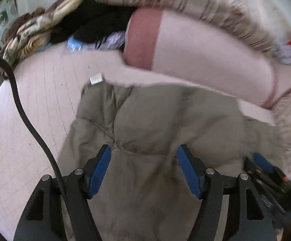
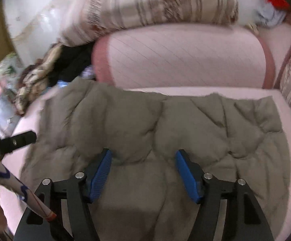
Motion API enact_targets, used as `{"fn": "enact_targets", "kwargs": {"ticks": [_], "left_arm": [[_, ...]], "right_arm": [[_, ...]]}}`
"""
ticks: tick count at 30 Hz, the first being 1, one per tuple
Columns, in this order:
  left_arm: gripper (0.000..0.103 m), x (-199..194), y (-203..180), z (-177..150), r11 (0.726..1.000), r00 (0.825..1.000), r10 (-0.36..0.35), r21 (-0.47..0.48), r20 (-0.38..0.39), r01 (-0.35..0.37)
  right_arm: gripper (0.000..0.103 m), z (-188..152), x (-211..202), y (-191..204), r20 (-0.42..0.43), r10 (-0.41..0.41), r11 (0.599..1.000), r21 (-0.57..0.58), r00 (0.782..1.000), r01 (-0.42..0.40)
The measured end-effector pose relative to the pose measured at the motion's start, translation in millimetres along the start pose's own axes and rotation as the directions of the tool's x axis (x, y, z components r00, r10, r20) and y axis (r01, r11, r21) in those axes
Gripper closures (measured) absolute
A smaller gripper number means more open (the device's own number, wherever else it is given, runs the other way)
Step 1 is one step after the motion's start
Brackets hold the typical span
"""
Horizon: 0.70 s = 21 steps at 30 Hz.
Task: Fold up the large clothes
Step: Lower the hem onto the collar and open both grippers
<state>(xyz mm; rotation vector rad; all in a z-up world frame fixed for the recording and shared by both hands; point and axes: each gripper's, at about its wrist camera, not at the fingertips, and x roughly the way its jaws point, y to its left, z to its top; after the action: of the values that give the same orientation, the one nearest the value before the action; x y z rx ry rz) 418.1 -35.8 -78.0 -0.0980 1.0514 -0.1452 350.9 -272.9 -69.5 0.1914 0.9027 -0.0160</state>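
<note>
garment: grey-green quilted jacket [image 2: 155, 124] | state: rumpled, spread flat | location: pink bed

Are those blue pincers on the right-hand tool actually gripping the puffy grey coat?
Apart. In the right wrist view the right gripper stands open, its blue pads spread wide with the grey coat lying flat behind them, not pinched.

Soft, even daylight with faint shadows; both fisheye views smear with motion blur and bend into dark corners.
</note>
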Motion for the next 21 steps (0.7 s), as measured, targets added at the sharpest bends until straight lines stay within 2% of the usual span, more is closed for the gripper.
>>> {"fn": "enact_targets", "kwargs": {"ticks": [2,5,12,16,18,21], "left_arm": [[0.034,24.8,1.8,6.1,1.000,1.000,0.027,-0.012,-0.016,-0.027],[0.032,47.9,-2.2,16.3,0.996,0.996,0.091,0.000,0.000,-0.091],[0.027,72.3,-15.4,29.4,0.983,0.983,0.177,0.032,0.041,-0.178],[0.027,66.2,-12.5,33.5,0.984,0.984,0.175,0.024,0.020,-0.175],[0.028,46.2,-7.6,30.6,0.992,0.992,0.122,-0.002,0.029,-0.122],[0.028,17.8,-3.6,21.8,0.997,0.994,0.075,0.007,0.076,-0.076]], "right_arm": [[0.028,3.8,21.9,-9.6,-0.016,-0.031,0.999,0.013,0.999,0.031],[0.024,10.4,42.9,-20.0,-0.005,-0.049,0.998,0.043,0.999,0.049],[0.017,27.0,73.4,-27.2,0.005,-0.070,0.996,0.063,0.998,0.070],[0.015,34.1,73.8,-22.4,-0.020,-0.094,0.995,0.028,0.995,0.095],[0.016,36.6,58.6,-21.2,-0.032,-0.090,0.996,0.017,0.995,0.091],[0.016,36.2,18.8,-33.4,0.054,-0.026,0.997,0.074,0.998,0.022]]}}
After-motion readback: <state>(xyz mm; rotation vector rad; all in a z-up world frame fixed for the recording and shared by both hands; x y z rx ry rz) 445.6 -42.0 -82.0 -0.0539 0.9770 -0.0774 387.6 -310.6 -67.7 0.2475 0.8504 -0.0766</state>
